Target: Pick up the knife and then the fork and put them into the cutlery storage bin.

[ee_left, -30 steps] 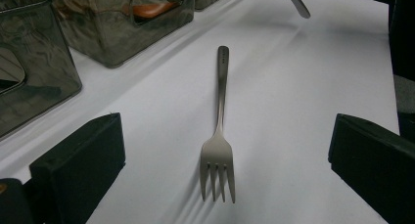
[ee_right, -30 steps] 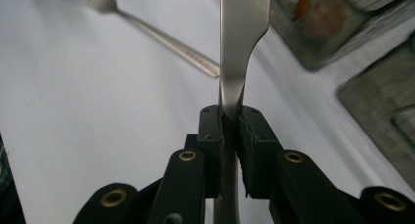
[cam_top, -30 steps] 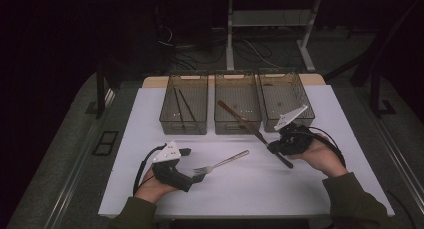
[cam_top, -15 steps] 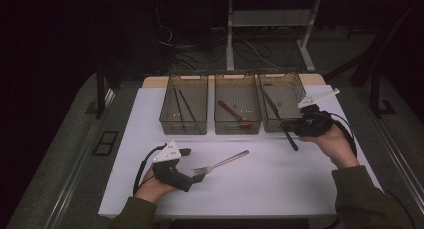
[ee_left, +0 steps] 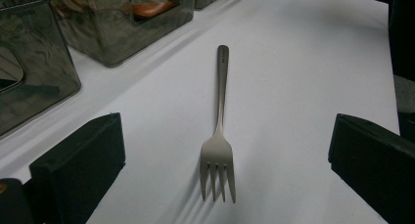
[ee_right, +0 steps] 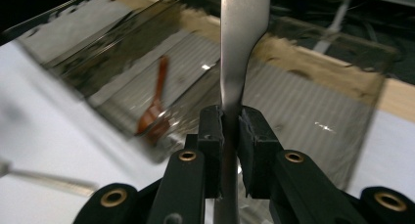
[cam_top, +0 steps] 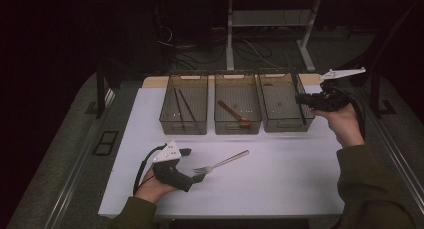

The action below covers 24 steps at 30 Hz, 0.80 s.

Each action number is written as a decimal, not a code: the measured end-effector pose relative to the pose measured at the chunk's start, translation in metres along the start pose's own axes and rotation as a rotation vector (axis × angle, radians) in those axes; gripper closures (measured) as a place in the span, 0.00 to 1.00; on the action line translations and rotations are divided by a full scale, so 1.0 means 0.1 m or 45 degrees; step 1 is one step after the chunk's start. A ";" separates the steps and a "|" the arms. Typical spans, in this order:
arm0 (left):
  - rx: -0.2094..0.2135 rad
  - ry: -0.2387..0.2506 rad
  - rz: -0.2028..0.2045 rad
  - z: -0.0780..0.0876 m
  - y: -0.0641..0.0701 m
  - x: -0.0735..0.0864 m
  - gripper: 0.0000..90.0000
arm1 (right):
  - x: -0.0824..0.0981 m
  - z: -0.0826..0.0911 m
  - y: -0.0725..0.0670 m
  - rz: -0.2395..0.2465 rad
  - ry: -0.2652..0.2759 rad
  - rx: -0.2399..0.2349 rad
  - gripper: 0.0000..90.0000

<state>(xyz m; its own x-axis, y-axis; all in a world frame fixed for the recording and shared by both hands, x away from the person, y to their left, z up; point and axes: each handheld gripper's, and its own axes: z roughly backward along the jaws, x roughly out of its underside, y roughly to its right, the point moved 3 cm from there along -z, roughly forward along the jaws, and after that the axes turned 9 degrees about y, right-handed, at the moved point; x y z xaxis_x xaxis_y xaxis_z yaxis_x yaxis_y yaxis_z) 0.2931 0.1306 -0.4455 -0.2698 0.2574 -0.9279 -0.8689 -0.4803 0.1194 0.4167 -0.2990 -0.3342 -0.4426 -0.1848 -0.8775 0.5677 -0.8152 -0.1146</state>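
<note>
While the right gripper (ee_right: 230, 131) clamps the flat steel knife (ee_right: 242, 43) (narrowly), it may slip beside the far-right clear bin (cam_top: 280, 121).

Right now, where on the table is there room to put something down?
The white mat is bare between the fork and the mat's right edge, and along its left side beside the left bin. It is crowded at the back, where three bins stand side by side, the wooden spoon in the middle bin.
</note>
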 end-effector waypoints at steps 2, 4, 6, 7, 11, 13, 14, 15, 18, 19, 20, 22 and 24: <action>0.001 0.001 0.002 0.00 0.00 0.00 0.00 | -0.03 -0.03 0.07 -0.015 0.018 0.031 0.88; 0.001 -0.001 -0.003 -0.01 0.00 0.00 0.00 | -0.05 -0.06 0.14 -0.022 0.025 0.059 0.88; 0.000 0.002 -0.002 0.00 0.00 0.00 0.00 | -0.06 -0.11 0.21 -0.029 0.027 0.085 0.88; -0.001 0.002 0.000 0.00 0.00 0.00 0.00 | -0.06 -0.13 0.24 -0.037 0.025 0.095 0.88; 0.002 0.001 -0.003 0.00 0.00 0.00 0.00 | -0.04 -0.23 0.35 -0.039 0.020 0.137 0.88; 0.002 0.000 -0.003 -0.01 0.00 0.00 0.00 | -0.01 -0.28 0.40 -0.052 0.020 0.142 0.88; 0.003 0.001 -0.003 -0.01 0.00 0.00 0.00 | 0.01 -0.31 0.42 -0.059 0.010 0.139 0.88; 0.003 0.001 -0.003 -0.01 0.00 0.00 0.00 | 0.02 -0.34 0.43 -0.055 -0.002 0.142 0.88; 0.002 0.001 -0.004 0.00 0.00 0.00 0.00 | 0.07 -0.43 0.44 -0.042 -0.035 0.142 0.88; 0.002 0.002 -0.003 -0.01 0.01 0.00 0.00 | 0.09 -0.46 0.45 -0.026 -0.049 0.146 0.88; 0.003 0.003 -0.004 -0.01 0.01 0.00 0.00 | 0.11 -0.49 0.45 -0.018 -0.066 0.149 0.88; 0.003 0.003 -0.004 -0.01 0.01 0.00 0.00 | 0.15 -0.55 0.47 -0.008 -0.097 0.154 0.88; 0.004 0.005 -0.002 -0.01 0.01 0.00 0.00 | 0.18 -0.61 0.47 0.005 -0.133 0.153 0.88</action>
<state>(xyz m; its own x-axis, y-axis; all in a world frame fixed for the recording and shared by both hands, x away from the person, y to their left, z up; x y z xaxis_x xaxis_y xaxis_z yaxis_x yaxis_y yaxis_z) 0.2926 0.1297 -0.4454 -0.2669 0.2547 -0.9295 -0.8705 -0.4775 0.1191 0.4776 -0.3079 -0.3837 -0.5136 -0.2390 -0.8241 0.4853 -0.8730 -0.0493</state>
